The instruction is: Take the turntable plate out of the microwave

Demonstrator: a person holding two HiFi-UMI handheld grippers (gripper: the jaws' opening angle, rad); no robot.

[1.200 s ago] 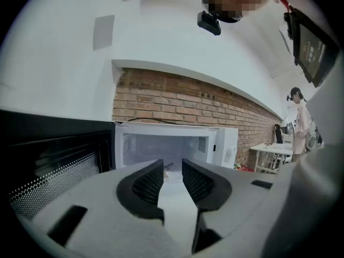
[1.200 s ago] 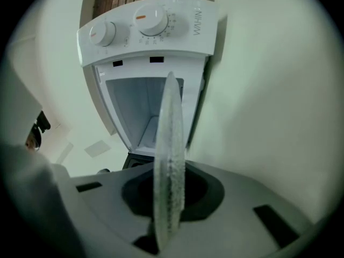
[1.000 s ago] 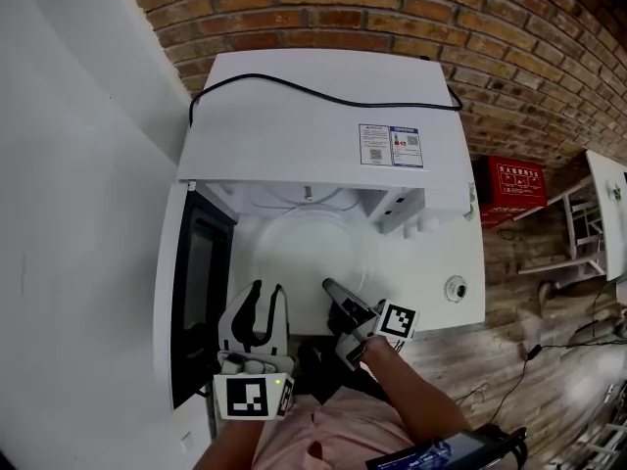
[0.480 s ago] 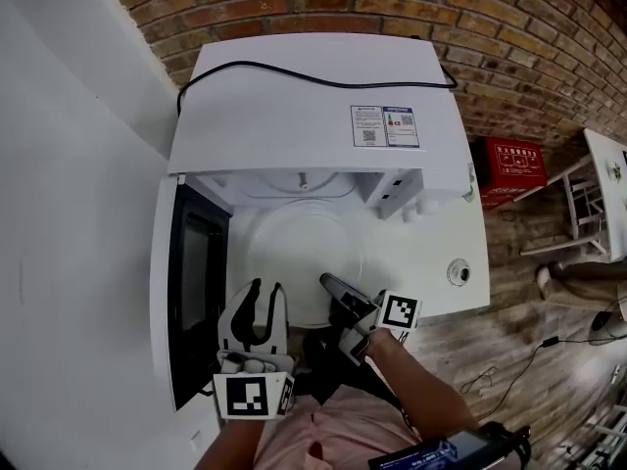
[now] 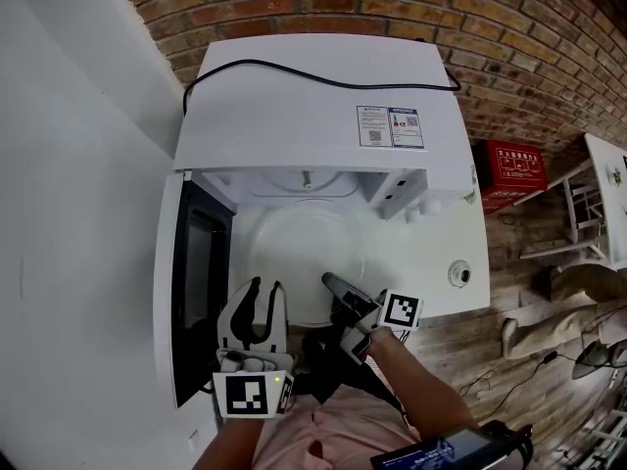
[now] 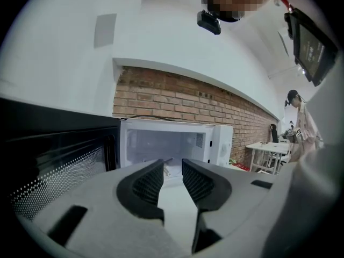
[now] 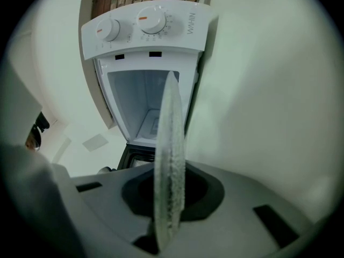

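- A red brick wall (image 5: 509, 37) runs along the back of the room.
- A plain white wall (image 5: 69, 213) stands on the left side.
- A red box (image 5: 516, 179) with white print sits low, against the bricks.
- The floor (image 5: 509, 282) is made of wooden planks in a brown tone.
- A white table (image 5: 609, 199) stands at the far right, with a white frame chair (image 5: 578, 218) just beside it.
- A white counter (image 5: 441, 297) has a small round fitting (image 5: 458, 273) in its top.
- A person (image 6: 303, 128) in light clothes stands far back, near the end of the brick wall.
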